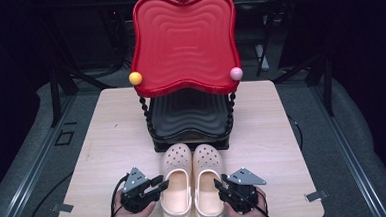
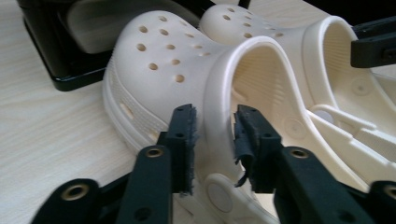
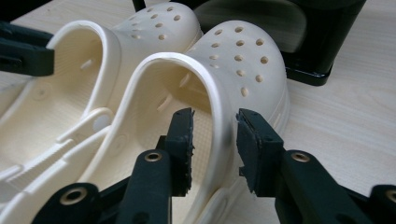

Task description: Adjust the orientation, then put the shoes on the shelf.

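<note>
I see two cream perforated foam clogs (image 1: 192,183) side by side on the wooden table (image 1: 107,143), before a red-and-black two-tier shoe rack (image 1: 184,44). My left gripper (image 1: 161,184) and right gripper (image 1: 220,184) each straddle a collar rim, jaws apparently not yet clamped. Lifting and racking remain.

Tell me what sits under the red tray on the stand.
Under the red tray sits a black tray of the same wavy shape, its front part visible above the clogs. Its rear part is covered by the red tray.
</note>
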The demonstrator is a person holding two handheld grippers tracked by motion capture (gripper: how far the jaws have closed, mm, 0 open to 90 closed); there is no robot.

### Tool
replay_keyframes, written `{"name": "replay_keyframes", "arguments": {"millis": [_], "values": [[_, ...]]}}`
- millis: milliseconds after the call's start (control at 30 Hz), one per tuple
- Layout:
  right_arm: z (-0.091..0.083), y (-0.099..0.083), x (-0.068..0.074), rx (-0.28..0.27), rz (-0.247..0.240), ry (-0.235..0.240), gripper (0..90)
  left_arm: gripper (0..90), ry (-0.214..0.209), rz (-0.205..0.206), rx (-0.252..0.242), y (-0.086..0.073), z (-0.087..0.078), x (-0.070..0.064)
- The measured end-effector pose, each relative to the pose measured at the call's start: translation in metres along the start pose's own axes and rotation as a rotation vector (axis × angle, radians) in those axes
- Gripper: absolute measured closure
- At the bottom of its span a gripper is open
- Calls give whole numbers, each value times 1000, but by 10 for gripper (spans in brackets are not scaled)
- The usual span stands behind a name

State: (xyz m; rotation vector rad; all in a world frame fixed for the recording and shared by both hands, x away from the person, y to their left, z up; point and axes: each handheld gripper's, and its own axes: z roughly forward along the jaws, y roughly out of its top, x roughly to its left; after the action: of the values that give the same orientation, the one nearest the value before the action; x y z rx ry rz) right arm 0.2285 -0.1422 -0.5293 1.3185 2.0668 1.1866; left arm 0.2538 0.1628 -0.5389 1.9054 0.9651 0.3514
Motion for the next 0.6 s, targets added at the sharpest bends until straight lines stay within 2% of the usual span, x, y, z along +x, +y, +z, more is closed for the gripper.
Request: {"name": "replay_keyframes", "arguments": {"millis": [67,100,133,233,333,367,500,600], "values": [[1,0,0,-9,-7,-10,650,633,2,-4,-2,0,0,1],[0,0,-2,8,-22,-19,640,617,3,-6,-8,0,-1,2],[1,1,-3,8,-32,-16,632,597,16,-8,-18,0,-1,2],[2,2,-5,0,-55,-21,623,557,19,-9,-18,1,-1,3],[6,4,-6,-28,-83,-17,590,557,17,-5,-14,2,0,3],[6,6,-7,3,-108,-11,567,557,19,-4,-14,2,0,3],[12,6,-7,-11,-136,-26,541,553,41,9,0,3,3,1],[17,8,-5,18,-166,-17,512,562,51,36,3,4,8,-3]]}}
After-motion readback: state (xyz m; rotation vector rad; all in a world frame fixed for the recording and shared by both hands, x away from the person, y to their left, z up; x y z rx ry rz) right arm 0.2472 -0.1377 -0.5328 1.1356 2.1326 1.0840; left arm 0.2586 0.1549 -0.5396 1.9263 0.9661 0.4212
